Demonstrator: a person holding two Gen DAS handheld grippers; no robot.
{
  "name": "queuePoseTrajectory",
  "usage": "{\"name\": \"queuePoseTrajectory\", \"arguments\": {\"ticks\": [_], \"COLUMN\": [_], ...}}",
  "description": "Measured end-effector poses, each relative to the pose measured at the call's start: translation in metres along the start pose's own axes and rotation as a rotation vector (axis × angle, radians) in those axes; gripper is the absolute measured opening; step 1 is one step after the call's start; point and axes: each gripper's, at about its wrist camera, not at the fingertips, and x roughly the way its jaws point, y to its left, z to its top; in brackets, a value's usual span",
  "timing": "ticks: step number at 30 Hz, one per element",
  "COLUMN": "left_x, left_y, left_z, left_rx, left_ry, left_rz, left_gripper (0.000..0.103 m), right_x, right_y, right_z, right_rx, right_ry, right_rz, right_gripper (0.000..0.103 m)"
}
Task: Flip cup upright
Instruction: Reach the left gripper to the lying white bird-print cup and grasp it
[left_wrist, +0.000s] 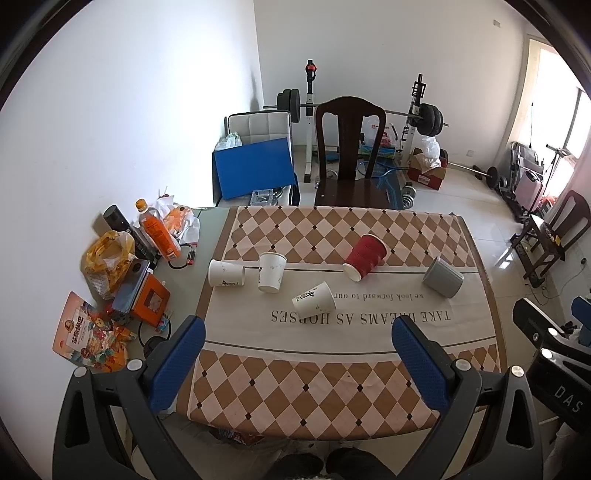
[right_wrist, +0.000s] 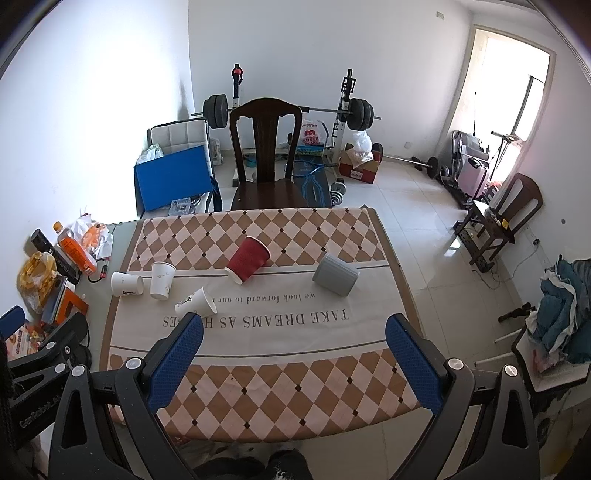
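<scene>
Several cups lie on the checkered tablecloth (left_wrist: 332, 387). A red ribbed cup (left_wrist: 365, 257) (right_wrist: 248, 263) lies on its side mid-table. A grey ribbed cup (left_wrist: 442, 277) (right_wrist: 335, 275) lies tipped to its right. Three white paper cups sit to the left: one on its side (left_wrist: 226, 273) (right_wrist: 126, 284), one upside down (left_wrist: 272, 272) (right_wrist: 161, 280), one on its side nearer me (left_wrist: 314, 301) (right_wrist: 195, 302). My left gripper (left_wrist: 297, 328) and right gripper (right_wrist: 293, 325) are both open and empty, held above the table's near edge, well short of the cups.
Snack bags (left_wrist: 92, 332), an orange drink bottle (left_wrist: 157, 234) and a yellow bag (left_wrist: 107, 258) clutter the table's left side. A dark wooden chair (left_wrist: 349, 155) stands behind the table. A barbell rack (left_wrist: 417, 114) and a blue box (left_wrist: 253, 168) are beyond.
</scene>
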Motion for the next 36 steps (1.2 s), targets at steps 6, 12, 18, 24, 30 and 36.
{"name": "queuePoseTrajectory", "arguments": {"ticks": [6, 12, 18, 24, 30, 36], "left_x": [0.010, 0.046, 0.123, 0.207, 0.269, 0.328], "left_y": [0.009, 0.032, 0.072, 0.119, 0.150, 0.183], "left_z": [0.002, 0.001, -0.016, -0.044, -0.056, -0.048], "left_rx": [0.002, -0.012, -0.051, -0.116, -0.167, -0.351], "left_ry": [0.008, 0.032, 0.123, 0.280, 0.391, 0.513], "left_rz": [-0.011, 0.012, 0.141, 0.243, 0.311, 0.267], "left_gripper": [0.103, 0.103, 0.103, 0.103, 0.103, 0.103], "right_x": [0.000, 0.025, 0.103, 0.208, 0.303, 0.364], "right_y": [0.010, 0.025, 0.062, 0.115, 0.178, 0.223], "right_z": [0.005, -0.002, -0.016, -0.055, -0.088, -0.099], "right_rx": [0.013, 0.037, 0.027, -0.037, -0.138, -0.189], "right_ry": [0.011, 0.053, 0.190, 0.367, 0.505, 0.613], "right_rz": [-0.007, -0.017, -0.016, 0.004, 0.026, 0.038], "right_gripper": [0.100, 0.100, 0.100, 0.100, 0.100, 0.100]}}
